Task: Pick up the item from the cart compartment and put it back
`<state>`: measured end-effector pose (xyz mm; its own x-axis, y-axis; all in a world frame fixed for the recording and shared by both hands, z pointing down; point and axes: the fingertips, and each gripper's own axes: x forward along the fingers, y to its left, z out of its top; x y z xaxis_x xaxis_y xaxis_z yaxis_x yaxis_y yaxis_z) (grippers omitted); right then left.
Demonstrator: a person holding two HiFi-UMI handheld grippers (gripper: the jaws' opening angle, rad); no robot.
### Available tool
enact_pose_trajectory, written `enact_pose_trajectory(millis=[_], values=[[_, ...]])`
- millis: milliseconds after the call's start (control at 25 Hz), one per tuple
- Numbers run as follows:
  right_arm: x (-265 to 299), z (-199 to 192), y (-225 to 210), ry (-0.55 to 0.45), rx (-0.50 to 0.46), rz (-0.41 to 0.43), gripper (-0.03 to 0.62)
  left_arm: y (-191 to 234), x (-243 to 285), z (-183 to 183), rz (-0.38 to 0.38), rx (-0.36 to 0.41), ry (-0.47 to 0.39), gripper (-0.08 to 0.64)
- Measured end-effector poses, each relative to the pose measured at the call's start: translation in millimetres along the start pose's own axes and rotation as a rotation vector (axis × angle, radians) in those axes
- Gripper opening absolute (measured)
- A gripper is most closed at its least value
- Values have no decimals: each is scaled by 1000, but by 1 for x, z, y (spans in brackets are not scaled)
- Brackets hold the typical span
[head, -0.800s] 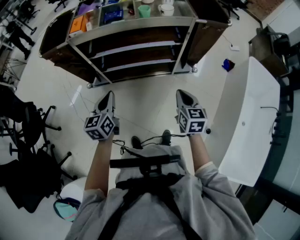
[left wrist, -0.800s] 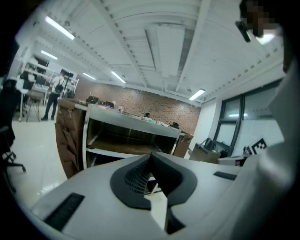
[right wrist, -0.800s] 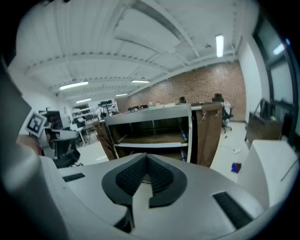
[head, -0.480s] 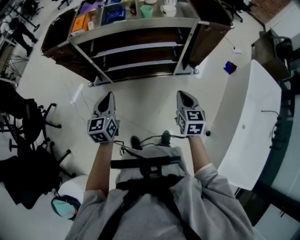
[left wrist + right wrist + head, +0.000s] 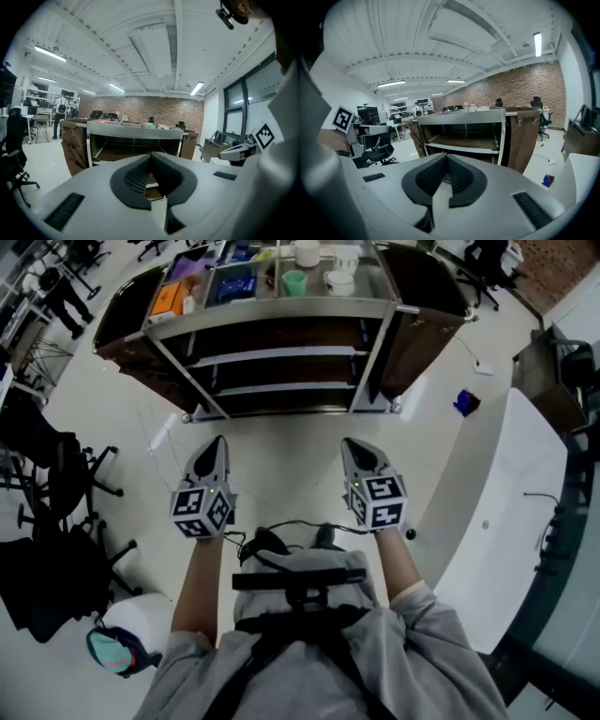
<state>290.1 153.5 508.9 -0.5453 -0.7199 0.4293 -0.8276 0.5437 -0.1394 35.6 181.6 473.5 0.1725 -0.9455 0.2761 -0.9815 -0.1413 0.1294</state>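
Grippers short of the cart, empty
We hold the left gripper point(image 5: 216, 448) and right gripper point(image 5: 357, 450) in front of the steel cart with brown side bags point(image 5: 281, 307), both jaws closed on nothing. Its top compartments point(image 5: 272, 268) hold an orange box point(image 5: 167, 298), blue packet point(image 5: 232, 282), pale green cup point(image 5: 294, 282) and white cups point(image 5: 307, 253); which we want is unclear. Entering with jaws closed could topple a cup.

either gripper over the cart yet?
No: in the head view the left gripper and the right gripper both hang over the floor, short of the cart.
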Motion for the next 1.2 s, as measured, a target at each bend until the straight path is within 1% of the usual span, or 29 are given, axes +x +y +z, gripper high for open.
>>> enact_pose_trajectory(millis=[120,200,280,400,640,960,1040,1200], values=[[6,6,-10,-5,-16,29,9,-9,6,9,6,-1,-19,-5],[9,8,-15,-4,-7,40,9,-13,9,13,2,4,-20,-5],[13,10,-14,1,7,54,9,-14,13,17,-4,12,-17,-5],[33,18,-9,0,-8,72,9,-7,30,26,-24,15,-25,-5],[96,47,2,-24,-22,67,9,32,85,43,-84,36,-35,-5],[193,98,34,-25,-39,40,9,107,156,84,-179,76,-20,-5],[215,110,44,-31,-43,22,9,124,171,94,-215,84,-25,-5],[247,125,58,-18,-42,-17,9,145,197,110,-324,71,-30,-5]])
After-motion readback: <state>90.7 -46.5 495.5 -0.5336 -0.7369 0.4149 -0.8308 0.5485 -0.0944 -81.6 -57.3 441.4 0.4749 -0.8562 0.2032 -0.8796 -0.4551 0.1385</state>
